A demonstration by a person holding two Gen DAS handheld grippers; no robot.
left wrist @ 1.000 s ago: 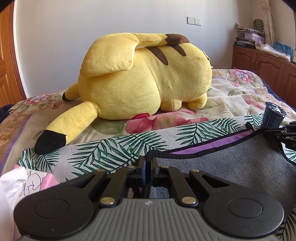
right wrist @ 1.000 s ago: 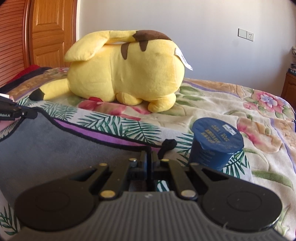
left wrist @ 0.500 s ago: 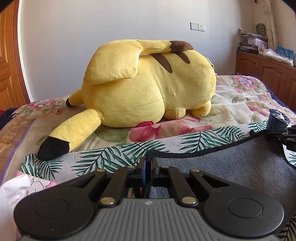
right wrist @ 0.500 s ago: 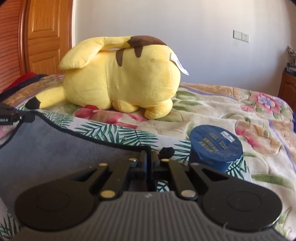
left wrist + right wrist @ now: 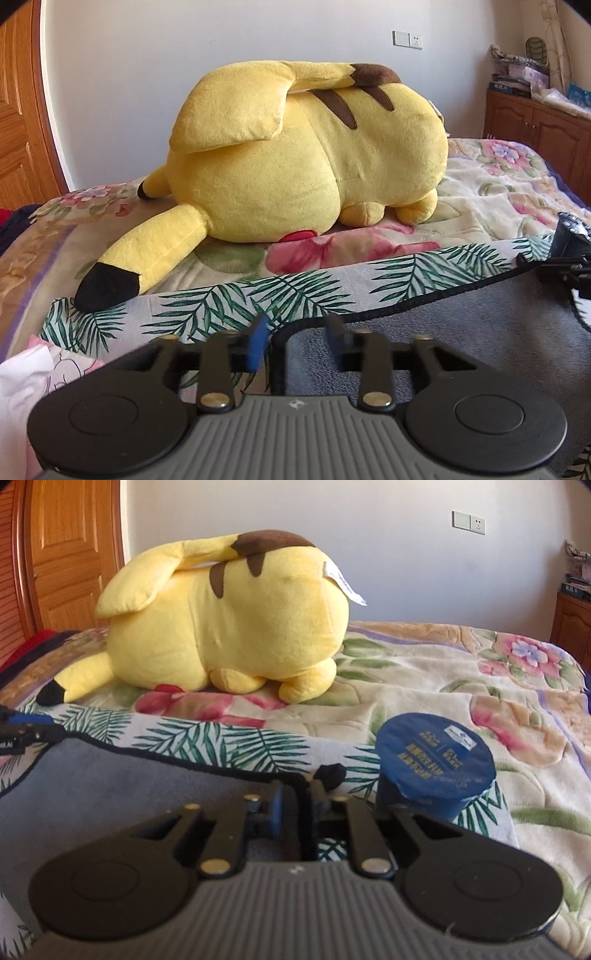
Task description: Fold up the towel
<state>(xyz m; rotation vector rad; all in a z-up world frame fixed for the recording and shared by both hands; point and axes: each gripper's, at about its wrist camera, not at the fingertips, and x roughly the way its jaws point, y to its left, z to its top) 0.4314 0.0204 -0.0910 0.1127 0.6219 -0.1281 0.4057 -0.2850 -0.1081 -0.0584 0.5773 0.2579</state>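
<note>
The grey towel [image 5: 461, 332] with a black hem lies flat on a palm-leaf cloth on the bed; it also shows in the right wrist view [image 5: 129, 786]. My left gripper [image 5: 297, 338] is open, its fingers on either side of the towel's far left corner. My right gripper [image 5: 295, 797] is open a little, its fingers around the towel's far right corner, where a black loop [image 5: 330, 773] sticks out. The right gripper also shows at the right edge of the left wrist view [image 5: 565, 269].
A big yellow plush toy [image 5: 306, 158] lies on the flowered blanket behind the towel. A dark blue sealed cup [image 5: 436, 768] stands just right of the right gripper. White and pink fabric [image 5: 33, 373] lies at the left. Wooden cabinets [image 5: 535, 122] stand at the far right.
Both grippers were shut on the towel's far corners and have opened, letting the towel go. The purple stripe under the hem is now covered.
</note>
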